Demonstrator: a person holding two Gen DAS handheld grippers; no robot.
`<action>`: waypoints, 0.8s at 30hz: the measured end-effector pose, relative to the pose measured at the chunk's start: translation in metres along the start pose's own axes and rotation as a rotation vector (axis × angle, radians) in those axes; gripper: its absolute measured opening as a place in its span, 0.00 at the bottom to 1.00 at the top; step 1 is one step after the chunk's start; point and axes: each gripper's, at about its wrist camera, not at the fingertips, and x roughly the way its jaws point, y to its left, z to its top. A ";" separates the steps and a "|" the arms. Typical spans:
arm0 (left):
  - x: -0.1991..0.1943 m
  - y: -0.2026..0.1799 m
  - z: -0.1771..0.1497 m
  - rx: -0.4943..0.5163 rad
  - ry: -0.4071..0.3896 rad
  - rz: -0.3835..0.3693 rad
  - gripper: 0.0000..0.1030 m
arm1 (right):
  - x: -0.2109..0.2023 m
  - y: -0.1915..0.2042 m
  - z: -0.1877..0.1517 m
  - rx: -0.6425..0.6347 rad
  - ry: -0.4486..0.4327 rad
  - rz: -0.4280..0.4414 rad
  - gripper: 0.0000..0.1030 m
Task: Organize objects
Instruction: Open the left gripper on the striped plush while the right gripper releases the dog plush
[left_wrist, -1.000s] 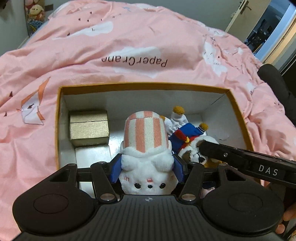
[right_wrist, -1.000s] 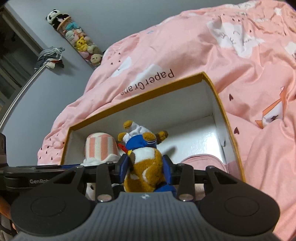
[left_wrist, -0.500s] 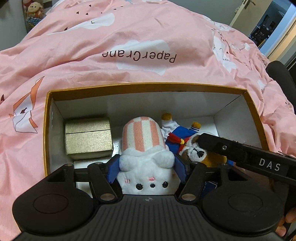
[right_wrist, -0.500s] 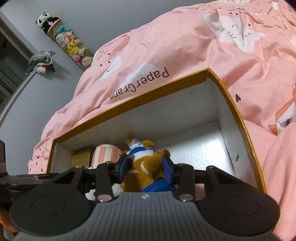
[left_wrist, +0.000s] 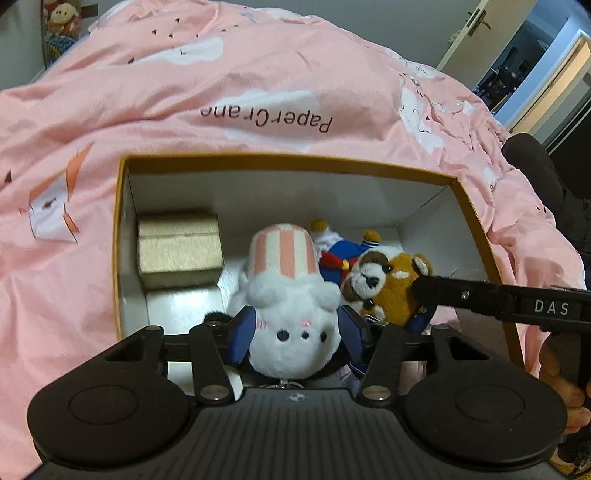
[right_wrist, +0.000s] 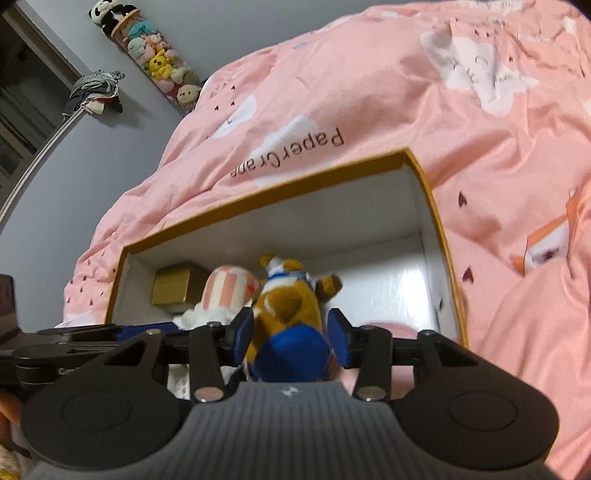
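Two tongs; two plushies

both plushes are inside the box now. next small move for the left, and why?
Probably open the left gripper to release the white plush. It already sits low inside the orange-rimmed box, beside the gold box. The right gripper looks already parted around the brown plush.

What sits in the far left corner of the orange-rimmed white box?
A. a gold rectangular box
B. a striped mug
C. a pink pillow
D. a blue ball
A: a gold rectangular box rests against the left wall of the orange-rimmed white box, beside the white plush with the pink-striped hat that the left gripper holds.
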 end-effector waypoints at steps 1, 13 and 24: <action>0.002 0.000 -0.001 -0.001 0.000 0.007 0.55 | 0.003 -0.001 -0.002 0.015 0.015 0.002 0.42; 0.007 -0.001 0.000 -0.012 -0.037 0.071 0.43 | 0.032 0.011 -0.010 -0.021 0.070 -0.067 0.35; 0.019 -0.011 0.003 -0.013 -0.083 0.162 0.45 | 0.046 0.012 -0.011 -0.107 0.107 -0.075 0.37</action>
